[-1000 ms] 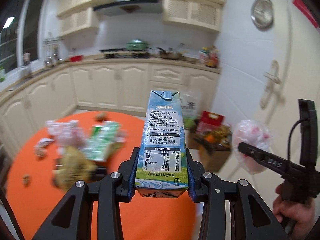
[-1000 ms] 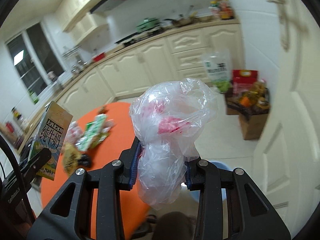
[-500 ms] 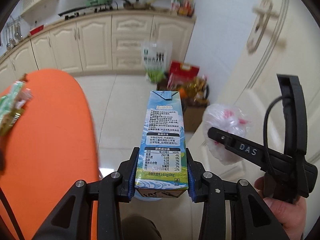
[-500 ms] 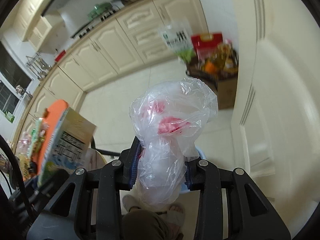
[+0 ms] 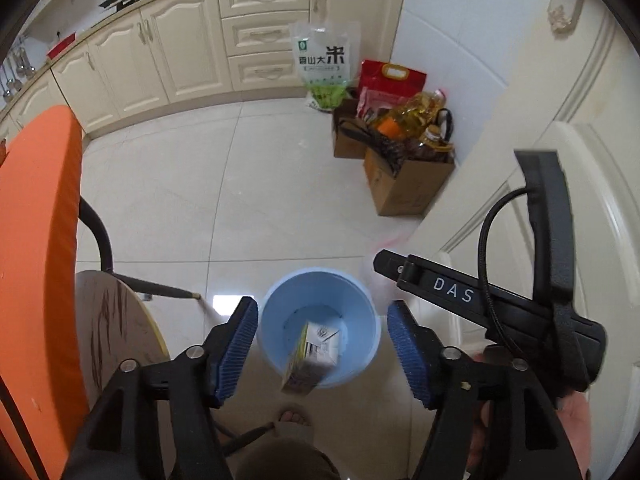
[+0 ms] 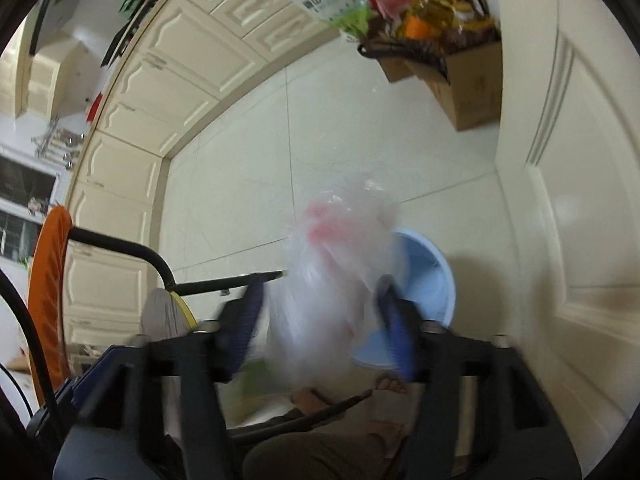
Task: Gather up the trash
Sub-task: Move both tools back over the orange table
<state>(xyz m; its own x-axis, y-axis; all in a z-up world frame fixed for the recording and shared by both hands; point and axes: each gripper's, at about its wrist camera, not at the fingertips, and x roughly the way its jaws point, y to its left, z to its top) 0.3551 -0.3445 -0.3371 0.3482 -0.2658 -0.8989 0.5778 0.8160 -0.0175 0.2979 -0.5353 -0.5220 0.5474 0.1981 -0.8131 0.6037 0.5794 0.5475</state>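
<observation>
Left of the left gripper [image 5: 322,342]: orange table [image 5: 36,240] edge and a round wooden chair seat [image 5: 112,328] close in; open tile floor [image 5: 224,200] ahead. Far ahead to the right, cardboard boxes [image 5: 404,184] of groceries against the wall; white door [image 5: 580,208] on the right, tight to the right gripper [image 6: 320,320].

Change vs a second ago: both grippers were over the table clamping their loads, now both point down over the blue bin [image 5: 320,376]. Left jaws are opening with nothing between them; the milk carton [image 5: 310,354] is out of the pads, tilted, partly inside the bin directly below. Right jaws are opening too; the plastic bag [image 6: 332,280] sits blurred between the pads, contact unclear, bin just beyond to the right.

Bin contents: carton only, as far as visible.
</observation>
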